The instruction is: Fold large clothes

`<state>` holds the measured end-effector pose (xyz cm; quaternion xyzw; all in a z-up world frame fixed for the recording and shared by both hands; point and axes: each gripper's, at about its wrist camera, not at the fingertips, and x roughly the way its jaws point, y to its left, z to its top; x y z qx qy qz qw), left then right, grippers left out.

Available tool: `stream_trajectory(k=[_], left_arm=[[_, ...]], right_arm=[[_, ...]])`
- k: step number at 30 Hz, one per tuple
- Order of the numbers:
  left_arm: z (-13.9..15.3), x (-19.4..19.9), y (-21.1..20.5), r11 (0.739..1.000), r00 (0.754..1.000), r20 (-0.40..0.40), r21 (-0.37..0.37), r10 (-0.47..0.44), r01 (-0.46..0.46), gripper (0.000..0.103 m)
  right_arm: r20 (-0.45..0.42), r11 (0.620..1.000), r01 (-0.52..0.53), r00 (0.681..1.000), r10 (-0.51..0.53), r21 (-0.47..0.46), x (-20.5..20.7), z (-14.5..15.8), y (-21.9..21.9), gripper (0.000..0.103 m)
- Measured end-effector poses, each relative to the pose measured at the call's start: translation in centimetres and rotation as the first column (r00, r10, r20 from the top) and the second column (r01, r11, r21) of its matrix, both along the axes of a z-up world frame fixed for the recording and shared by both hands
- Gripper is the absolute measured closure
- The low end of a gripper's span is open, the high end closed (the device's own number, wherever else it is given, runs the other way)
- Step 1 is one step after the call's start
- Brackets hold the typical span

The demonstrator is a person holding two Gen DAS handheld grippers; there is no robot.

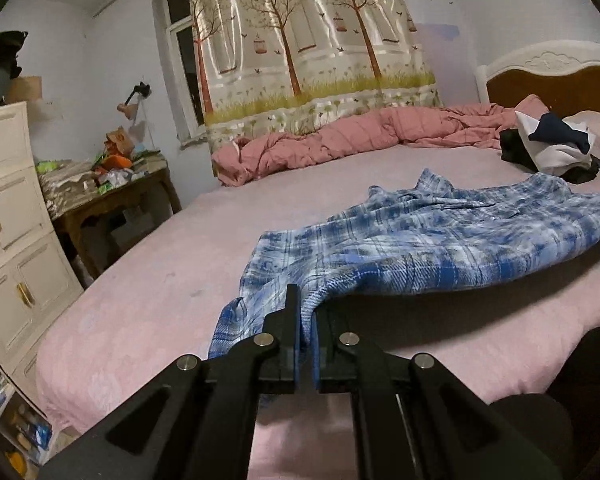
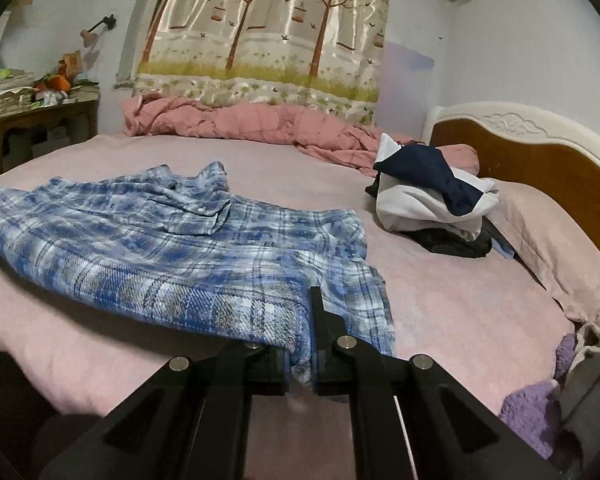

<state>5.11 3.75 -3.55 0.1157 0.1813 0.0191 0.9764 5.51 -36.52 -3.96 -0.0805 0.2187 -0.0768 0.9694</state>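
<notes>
A blue and white plaid shirt point(image 1: 420, 248) lies spread across the pink bed point(image 1: 148, 280), its near hem lifted off the sheet. My left gripper point(image 1: 306, 312) is shut on the hem's left corner, and loose cloth hangs below the fingers. In the right wrist view the same plaid shirt point(image 2: 160, 240) stretches away to the left. My right gripper point(image 2: 302, 336) is shut on the hem's right corner, with fabric bunched between its black fingers. The collar end rests crumpled on the bed farther back.
A pile of dark and white clothes point(image 2: 432, 204) sits near the pillow point(image 2: 548, 248) and headboard point(image 2: 540, 152). A rolled pink quilt point(image 1: 340, 140) lines the far side under a tree-print curtain point(image 1: 308, 48). A cluttered wooden side table point(image 1: 108, 188) and white cabinet point(image 1: 12, 240) stand left.
</notes>
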Motion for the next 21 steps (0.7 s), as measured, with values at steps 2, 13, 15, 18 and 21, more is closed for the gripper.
stream_trajectory(k=[2,13,15,18,21], left_arm=[[0.2,1.2,0.2,0.999,0.999,-0.018,-0.020,0.037,-0.037,0.094],[4.9,15.5,-2.1,0.994,0.995,-0.008,0.052,0.095,-0.094,0.095],[5.0,19.5,-2.0,0.995,0.993,-0.079,0.059,0.087,-0.082,0.096],[3.5,25.0,-1.6,0.996,0.980,-0.184,0.061,0.068,-0.057,0.096],[1.7,29.3,-0.9,0.999,0.962,-0.268,0.004,0.049,-0.049,0.096]], right_arm=[[-0.005,1.000,-0.004,1.000,0.004,-0.011,0.3,0.1,0.1,0.096],[0.038,0.999,0.053,0.998,-0.053,0.000,13.5,4.9,0.1,0.096],[0.007,0.998,0.058,0.998,-0.058,0.014,16.7,4.9,-0.1,0.096],[-0.055,0.999,0.045,0.998,-0.043,0.029,21.6,3.9,-0.3,0.096],[-0.111,0.991,0.010,0.994,0.005,0.136,25.9,2.5,-1.3,0.096]])
